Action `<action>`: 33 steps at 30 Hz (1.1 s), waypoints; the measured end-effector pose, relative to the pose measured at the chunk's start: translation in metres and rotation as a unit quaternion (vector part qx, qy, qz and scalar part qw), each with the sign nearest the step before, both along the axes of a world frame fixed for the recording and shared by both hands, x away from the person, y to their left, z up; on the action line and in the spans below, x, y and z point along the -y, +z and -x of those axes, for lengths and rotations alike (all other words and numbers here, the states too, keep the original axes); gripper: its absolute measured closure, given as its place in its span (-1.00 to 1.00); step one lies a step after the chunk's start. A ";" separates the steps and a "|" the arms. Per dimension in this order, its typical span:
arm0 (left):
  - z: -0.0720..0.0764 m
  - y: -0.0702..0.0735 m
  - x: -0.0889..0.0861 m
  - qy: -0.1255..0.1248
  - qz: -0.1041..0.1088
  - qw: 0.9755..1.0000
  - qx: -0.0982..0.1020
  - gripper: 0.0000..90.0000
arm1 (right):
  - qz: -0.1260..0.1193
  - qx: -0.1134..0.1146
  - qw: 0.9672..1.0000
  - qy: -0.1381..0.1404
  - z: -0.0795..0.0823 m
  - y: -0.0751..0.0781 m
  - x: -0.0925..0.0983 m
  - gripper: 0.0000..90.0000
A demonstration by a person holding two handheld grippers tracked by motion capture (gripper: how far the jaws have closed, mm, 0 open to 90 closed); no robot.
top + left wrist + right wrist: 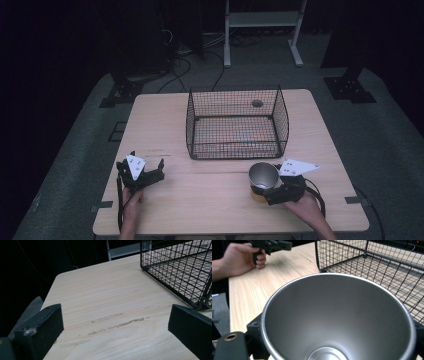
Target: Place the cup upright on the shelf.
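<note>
Right gripper (264,192) clamped on the steel cup (263,176), upright just before the wire basket (237,123). Left gripper (148,170) spread wide, well apart from cup.

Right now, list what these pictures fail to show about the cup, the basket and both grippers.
- Right gripper pads: hidden by the steel cup in the right gripper view.
- Cup's base: cut off by the bottom edge there.
- Wire basket floor contents: too faint through the mesh, high view.
- Left gripper body: beyond the frame's bottom edge.
</note>
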State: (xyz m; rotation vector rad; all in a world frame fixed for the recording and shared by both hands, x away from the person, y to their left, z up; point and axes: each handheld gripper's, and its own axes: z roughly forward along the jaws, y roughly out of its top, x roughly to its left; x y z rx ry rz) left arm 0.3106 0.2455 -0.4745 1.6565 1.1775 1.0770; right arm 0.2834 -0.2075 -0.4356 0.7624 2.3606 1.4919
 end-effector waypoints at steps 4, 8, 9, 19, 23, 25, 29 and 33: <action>0.000 0.000 0.000 0.000 0.000 1.000 0.000 -1.00 | -0.007 0.000 1.000 0.006 -0.001 0.009 0.000 -0.75; 0.000 0.000 0.000 0.000 0.000 1.000 0.000 -1.00 | -0.016 0.005 1.000 0.011 -0.005 0.022 -0.002 -0.75; 0.000 0.000 0.000 0.000 0.000 1.000 0.000 -1.00 | -0.017 0.007 1.000 0.012 -0.006 0.025 -0.003 -0.75; 0.000 0.000 0.000 0.000 0.000 1.000 -0.001 -1.00 | -0.022 0.007 1.000 0.020 -0.021 0.055 -0.011 -0.75; 0.000 0.000 0.000 0.000 0.000 1.000 -0.001 -1.00 | -0.042 0.006 0.999 0.027 -0.031 0.070 -0.013 -0.75; 0.000 0.000 0.000 0.000 0.000 1.000 -0.001 -1.00 | -0.046 0.003 0.999 0.026 -0.036 0.076 -0.015 -0.75; 0.000 0.000 0.000 0.000 0.001 1.000 -0.001 -1.00 | -0.036 0.003 0.999 0.025 -0.044 0.086 -0.020 -0.75; 0.000 0.000 0.000 0.001 -0.001 1.000 -0.001 -1.00 | -0.035 0.003 0.999 0.029 -0.048 0.092 -0.024 -0.75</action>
